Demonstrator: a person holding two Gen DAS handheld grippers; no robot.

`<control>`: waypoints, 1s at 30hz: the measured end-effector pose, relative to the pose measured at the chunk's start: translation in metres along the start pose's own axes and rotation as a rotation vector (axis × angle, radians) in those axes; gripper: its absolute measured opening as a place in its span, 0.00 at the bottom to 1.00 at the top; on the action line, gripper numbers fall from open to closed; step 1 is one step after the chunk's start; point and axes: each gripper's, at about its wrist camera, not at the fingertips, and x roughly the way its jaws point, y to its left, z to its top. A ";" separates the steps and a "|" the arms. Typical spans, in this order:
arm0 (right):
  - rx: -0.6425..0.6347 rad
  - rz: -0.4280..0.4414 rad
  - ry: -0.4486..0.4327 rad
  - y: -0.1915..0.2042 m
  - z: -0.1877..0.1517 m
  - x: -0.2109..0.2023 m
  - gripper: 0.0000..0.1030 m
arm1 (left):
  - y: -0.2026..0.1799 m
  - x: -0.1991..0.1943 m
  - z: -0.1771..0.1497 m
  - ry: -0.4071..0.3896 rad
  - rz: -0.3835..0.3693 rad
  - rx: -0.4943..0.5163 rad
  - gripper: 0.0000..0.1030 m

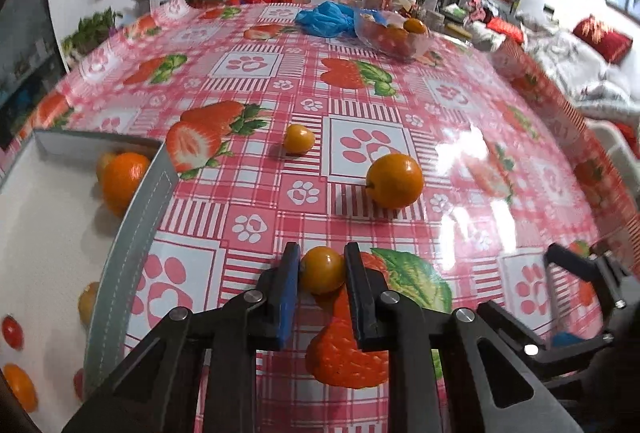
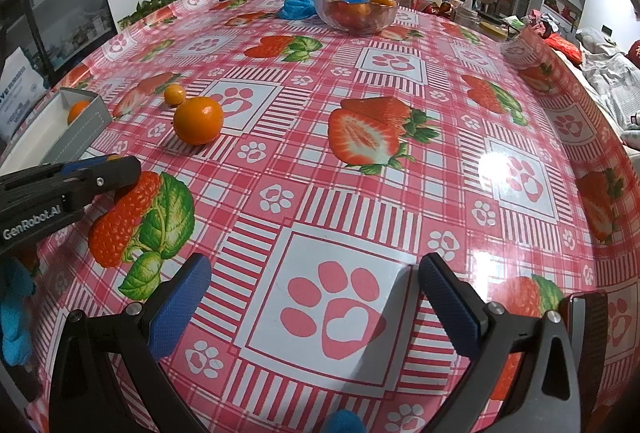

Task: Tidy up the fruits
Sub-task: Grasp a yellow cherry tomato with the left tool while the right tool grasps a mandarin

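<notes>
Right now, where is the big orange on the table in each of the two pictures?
Left wrist view: the big orange sits right of centre, beyond the left gripper.
Right wrist view: the big orange sits upper left, above the left gripper seen from the side.
Shared landmark: the small orange just behind it, and the grey tray to its left.
</notes>
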 end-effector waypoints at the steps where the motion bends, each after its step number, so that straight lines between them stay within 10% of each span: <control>1: -0.001 0.001 0.017 -0.001 0.001 0.001 1.00 | 0.001 0.000 0.000 0.000 -0.007 -0.006 0.23; 18: -0.026 0.108 0.064 0.058 0.083 0.034 0.92 | 0.035 -0.062 -0.008 -0.081 -0.049 -0.062 0.23; 24: -0.065 0.053 0.069 0.079 0.092 0.046 0.65 | 0.060 -0.089 -0.007 -0.125 -0.005 -0.082 0.23; 26: -0.064 0.059 0.061 0.079 0.094 0.044 0.42 | 0.069 -0.094 -0.007 -0.136 0.020 -0.088 0.23; 30: -0.029 0.101 0.086 0.076 0.097 0.042 0.42 | 0.087 -0.100 -0.007 -0.150 0.065 -0.095 0.23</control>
